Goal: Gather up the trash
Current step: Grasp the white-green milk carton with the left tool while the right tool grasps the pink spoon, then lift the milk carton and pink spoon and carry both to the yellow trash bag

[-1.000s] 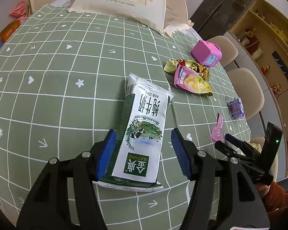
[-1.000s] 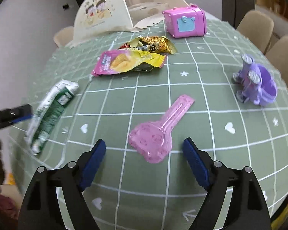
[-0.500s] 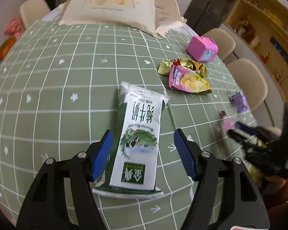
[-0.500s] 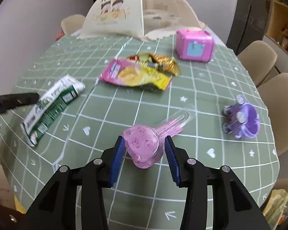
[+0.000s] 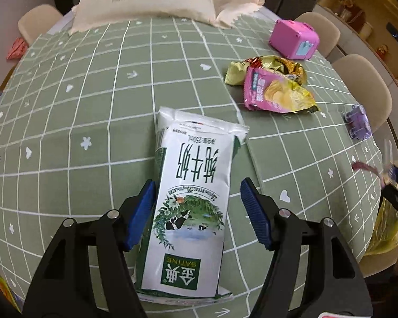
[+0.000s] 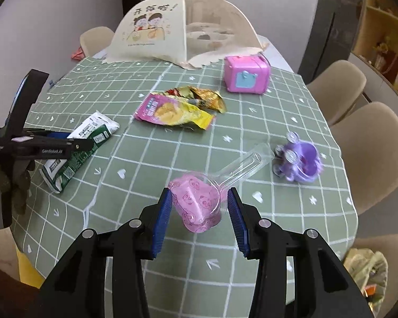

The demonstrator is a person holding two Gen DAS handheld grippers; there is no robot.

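A flattened white and green milk carton lies on the green checked tablecloth. My left gripper stands open astride it; the right pad is clear of the carton's edge. From the right wrist view, that carton shows under the left gripper. My right gripper is shut on a pink and clear plastic blister pack, held off the table with its clear handle pointing away. A pink chip bag and a gold wrapper lie mid-table.
A pink cube toy and a purple toy sit on the right side. A cream food cover stands at the far end. Beige chairs line the right edge. A yellowish bag hangs below the table's near right corner.
My right gripper closed on the pink blister pack and lifted it off the table. My left gripper shifted a little along the milk carton, still astride it.
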